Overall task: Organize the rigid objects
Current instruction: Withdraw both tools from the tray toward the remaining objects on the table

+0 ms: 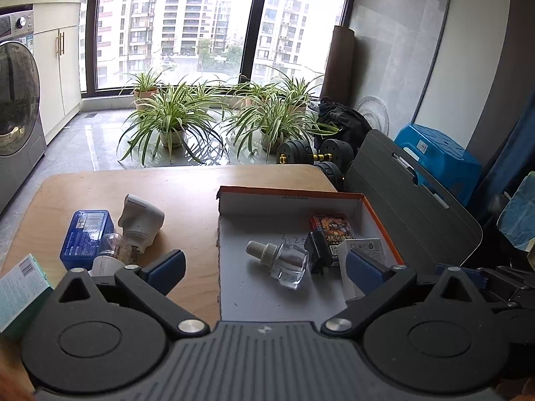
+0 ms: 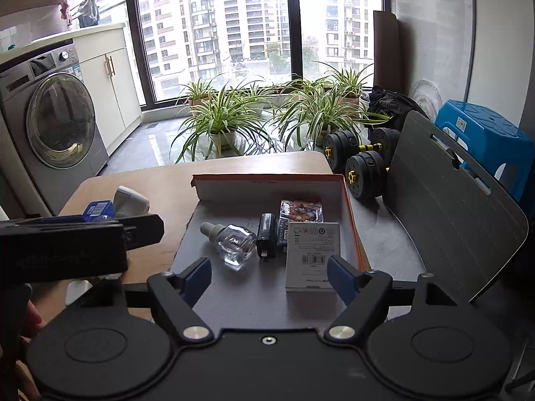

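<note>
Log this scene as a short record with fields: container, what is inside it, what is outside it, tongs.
container: orange-rimmed cardboard box on wooden table
inside: clear glass bottle on its side, black plug adapter, colourful card pack, white barcoded box
outside: blue box, white plug-in device, light bulb, teal-edged box
tongs: left tongs open, empty; right tongs open, empty

Both the left gripper (image 1: 265, 269) and right gripper (image 2: 269, 275) have black linkages, silver pivot screws and blue-padded jaws.

Left claw (image 1: 265, 267) gapes empty over the orange-rimmed box (image 1: 294, 195), where a clear bottle (image 1: 284, 262) lies
</note>
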